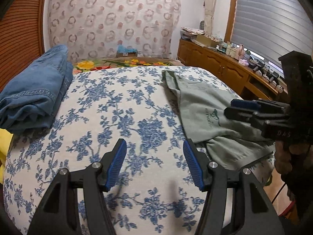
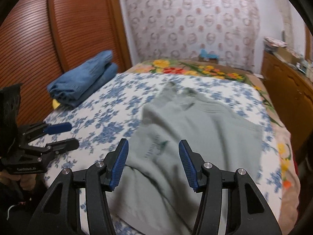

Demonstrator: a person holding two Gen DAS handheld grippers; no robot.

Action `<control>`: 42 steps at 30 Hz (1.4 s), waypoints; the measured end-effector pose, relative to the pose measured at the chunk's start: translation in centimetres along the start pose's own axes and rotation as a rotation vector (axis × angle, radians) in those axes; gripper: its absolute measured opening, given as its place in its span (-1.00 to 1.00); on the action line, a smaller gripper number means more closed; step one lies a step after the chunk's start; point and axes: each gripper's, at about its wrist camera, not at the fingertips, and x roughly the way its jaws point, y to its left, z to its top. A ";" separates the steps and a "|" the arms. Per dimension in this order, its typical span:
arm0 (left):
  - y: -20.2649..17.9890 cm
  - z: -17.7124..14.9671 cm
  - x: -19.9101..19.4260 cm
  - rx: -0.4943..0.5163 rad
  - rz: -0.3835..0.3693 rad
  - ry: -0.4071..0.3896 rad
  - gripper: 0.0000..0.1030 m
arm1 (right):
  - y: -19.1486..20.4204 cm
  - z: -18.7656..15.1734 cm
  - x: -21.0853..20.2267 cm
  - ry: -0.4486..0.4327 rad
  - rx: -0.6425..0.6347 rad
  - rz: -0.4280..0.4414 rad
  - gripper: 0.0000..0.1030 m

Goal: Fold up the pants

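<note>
Grey-green pants (image 1: 197, 105) (image 2: 195, 137) with a small dark logo lie folded on the right half of the bed, over the blue-flowered sheet (image 1: 117, 101). My left gripper (image 1: 154, 143) (image 2: 73, 135) hovers open above bare sheet, just left of the pants' near corner. My right gripper (image 2: 153, 144) (image 1: 230, 108) stands open over the near part of the pants, with nothing between its pads. The right wrist view is blurred. A folded stack of blue jeans (image 1: 33, 90) (image 2: 82, 80) rests at the bed's left edge.
A slatted wooden wardrobe door (image 2: 58, 29) stands close on the left. Along the right wall runs a wooden sideboard (image 1: 219, 66) cluttered with boxes and bottles. A bright flowered blanket (image 2: 195, 68) covers the far end of the bed. Yellow cloth (image 1: 4, 146) peeks out under the jeans.
</note>
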 end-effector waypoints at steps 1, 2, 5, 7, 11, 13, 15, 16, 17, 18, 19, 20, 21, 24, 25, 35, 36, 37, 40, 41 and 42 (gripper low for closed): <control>0.2 0.0 0.0 -0.004 0.004 0.001 0.16 | 0.3 0.1 0.4 0.009 -0.009 0.009 0.06; 0.5 -0.1 0.1 -0.008 0.007 0.003 0.16 | 0.7 0.2 1.2 0.026 -0.022 0.022 0.06; 0.9 -0.3 0.0 -0.014 0.013 0.003 0.16 | 1.4 0.3 2.8 0.062 -0.039 0.043 0.06; 1.2 -0.4 0.0 -0.017 0.015 0.002 0.16 | 1.8 0.2 3.9 0.085 -0.040 0.057 0.06; 1.5 -0.5 -0.1 -0.022 0.023 0.002 0.16 | 2.4 -0.2 5.3 0.120 -0.061 0.061 0.06; 1.8 -0.5 -0.2 -0.025 0.024 0.000 0.16 | 2.6 -0.3 5.8 0.132 -0.074 0.056 0.06; 2.0 -0.5 -0.2 -0.029 0.026 0.000 0.16 | 2.7 -0.4 6.2 0.142 -0.084 0.048 0.06; 2.1 -0.5 -0.2 -0.031 0.027 0.000 0.16 | 2.8 -0.4 6.2 0.146 -0.091 0.046 0.07; 2.2 -0.5 -0.2 -0.034 0.028 0.001 0.16 | 2.9 -0.5 6.4 0.155 -0.102 0.035 0.07; 2.4 -0.6 -0.2 -0.036 0.030 0.003 0.16 | 3.0 -0.6 6.4 0.164 -0.112 0.024 0.08; 2.5 -0.6 -0.2 -0.039 0.031 0.005 0.16 | 3.2 -0.6 6.6 0.168 -0.126 0.016 0.09; 2.5 -0.7 -0.2 -0.042 0.032 0.006 0.16 | 3.6 -0.7 6.7 0.168 -0.152 0.002 0.09; 2.6 -0.7 -0.2 -0.042 0.032 0.006 0.16 | 3.7 -0.8 6.7 0.168 -0.163 -0.008 0.09; 2.6 -0.8 -0.3 -0.042 0.032 0.006 0.16 | 4.3 -0.9 7.0 0.170 -0.193 -0.041 0.09; 2.6 -0.8 -0.3 -0.042 0.031 0.007 0.16 | 4.4 -1.0 7.0 0.170 -0.199 -0.048 0.09; 2.0 -1.9 0.2 -0.028 0.022 0.034 0.16 | 2.4 -0.3 6.4 0.133 -0.091 -0.014 -0.74; 1.8 -1.9 0.3 -0.026 0.020 0.036 0.16 | 2.1 -0.1 6.2 0.126 -0.070 0.007 -0.78; 1.6 -1.9 0.4 -0.022 0.018 0.038 0.16 | 1.8 0.1 5.9 0.116 -0.052 0.022 -0.82; 1.1 -1.8 0.7 -0.005 0.017 0.046 0.16 | 1.3 0.8 5.0 0.089 -0.035 0.018 -0.87; 0.8 -1.8 0.7 0.004 0.015 0.046 0.16 | 1.2 1.0 4.7 0.078 -0.040 0.005 -0.87; 0.6 -1.7 0.8 0.013 0.015 0.048 0.16 | 1.0 1.2 4.4 0.070 -0.045 -0.008 -0.87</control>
